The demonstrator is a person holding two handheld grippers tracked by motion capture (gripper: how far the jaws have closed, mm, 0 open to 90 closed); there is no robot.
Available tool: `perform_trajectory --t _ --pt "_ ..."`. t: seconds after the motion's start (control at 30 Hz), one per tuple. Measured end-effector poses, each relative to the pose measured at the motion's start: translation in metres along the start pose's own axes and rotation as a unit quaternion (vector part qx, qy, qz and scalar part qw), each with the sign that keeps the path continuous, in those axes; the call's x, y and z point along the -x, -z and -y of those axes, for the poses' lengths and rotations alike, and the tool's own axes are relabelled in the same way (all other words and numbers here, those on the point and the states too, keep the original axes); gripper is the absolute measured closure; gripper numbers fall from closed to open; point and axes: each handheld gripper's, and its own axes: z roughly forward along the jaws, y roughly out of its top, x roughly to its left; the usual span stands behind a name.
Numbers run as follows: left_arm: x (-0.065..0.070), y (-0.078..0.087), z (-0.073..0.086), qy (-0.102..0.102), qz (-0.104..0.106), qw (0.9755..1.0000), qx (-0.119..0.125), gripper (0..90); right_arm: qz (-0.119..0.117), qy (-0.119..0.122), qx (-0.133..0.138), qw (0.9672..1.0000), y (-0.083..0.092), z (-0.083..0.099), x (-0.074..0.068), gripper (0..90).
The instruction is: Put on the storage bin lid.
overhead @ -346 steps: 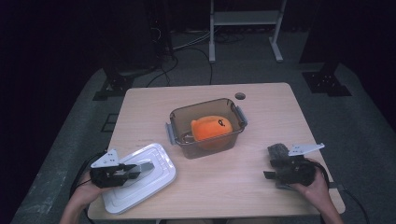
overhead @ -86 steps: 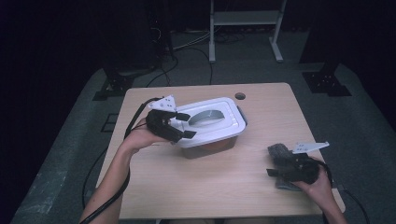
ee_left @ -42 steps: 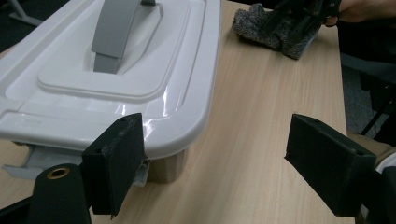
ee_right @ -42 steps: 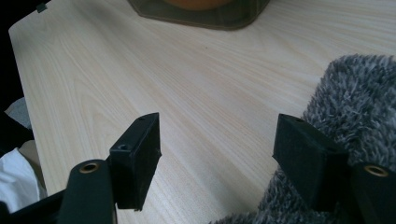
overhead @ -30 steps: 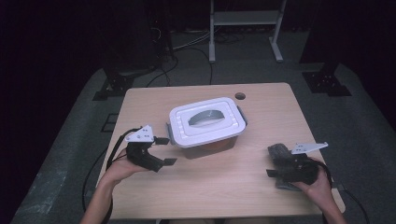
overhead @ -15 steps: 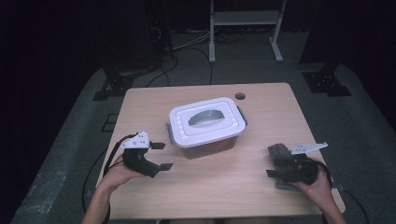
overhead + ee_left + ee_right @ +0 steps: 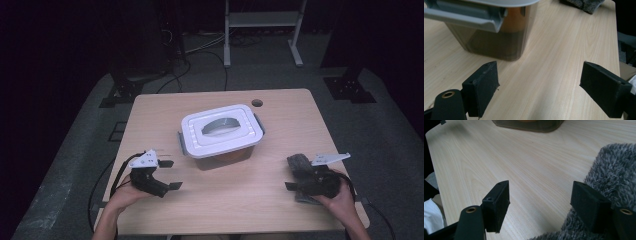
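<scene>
A clear smoky container (image 7: 226,156) stands at the table's centre with a white lid (image 7: 221,129) resting on it; something orange shows through its wall (image 7: 512,21). My left gripper (image 7: 169,175) is open near the front left of the table, a short way from the container, nothing between its jaws. In the left gripper view it (image 7: 540,82) looks at the container's corner and a grey side latch (image 7: 466,18). My right gripper (image 7: 291,186) rests open at the front right, beside a grey fuzzy cloth (image 7: 302,167). The cloth (image 7: 614,180) lies against its right jaw.
The wooden table (image 7: 280,120) has a small round hole (image 7: 257,103) near its back edge. Dark floor with cables and a white metal stand (image 7: 260,20) lies beyond the table. Bare wood stretches between both grippers.
The left gripper put the white lid on the container, let go and drew back to the front left. The right gripper has stayed put.
</scene>
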Motion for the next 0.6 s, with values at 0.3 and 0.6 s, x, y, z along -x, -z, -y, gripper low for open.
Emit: perform_trajectory --t 0.3,0.6 --pt "0.002 -0.003 0.014 0.012 -0.013 0.9998 0.012 12.6 0.000 -0.002 0.000 1.0000 -0.001 0.000 -0.001 30.2" --pt "0.005 -0.008 0.026 0.020 -0.027 0.9994 0.004 10.2 0.000 -0.003 0.004 1.0000 0.001 0.001 -0.002 30.2"
